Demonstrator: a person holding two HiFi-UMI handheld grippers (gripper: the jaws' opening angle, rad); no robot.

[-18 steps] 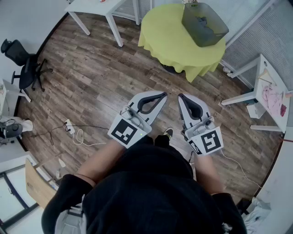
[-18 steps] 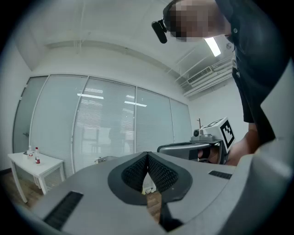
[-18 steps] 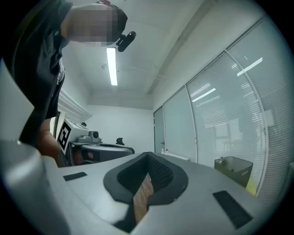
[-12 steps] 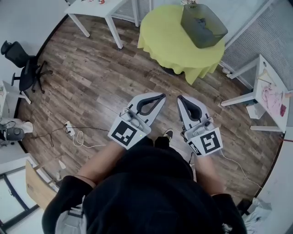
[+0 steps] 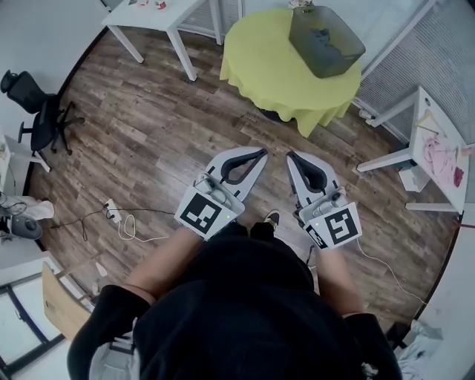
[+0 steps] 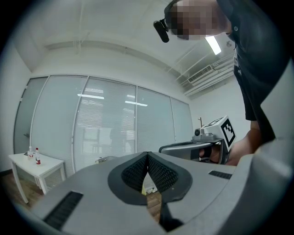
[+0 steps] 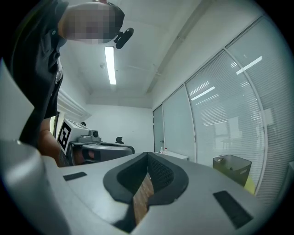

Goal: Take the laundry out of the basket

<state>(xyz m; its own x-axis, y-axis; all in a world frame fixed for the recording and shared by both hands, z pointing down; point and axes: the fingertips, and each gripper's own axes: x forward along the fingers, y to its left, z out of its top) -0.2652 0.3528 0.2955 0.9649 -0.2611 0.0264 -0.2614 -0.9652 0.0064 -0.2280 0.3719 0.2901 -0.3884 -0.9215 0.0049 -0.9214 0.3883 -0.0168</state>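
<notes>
Looking down through the head camera, I found the basket, a grey see-through tub, standing on the far right part of a round table draped in a yellow-green cloth. The laundry was inside it, a dark crumpled heap lying low against the walls. I could not tell how many pieces it held. From the right gripper view the basket stood ahead and to the right, with the cloth's yellow edge just below it.

Both tools were well short of that table, held level and side by side above the person's dark top. The left gripper was clenched, its ribbed pads meeting at the tips with only floor showing through the slit behind them. The right gripper was clenched as well and gripped nothing.

Only the wooden floor lay between the tools and the round table. A black shoe showed between the two handles. A white table with small bottles stood far left of the basket, and a black office chair stood by the left wall. A power strip with a looped white cable lay on the floor to my left. A white desk bearing a pink item stood to the right, beside the blinds.
</notes>
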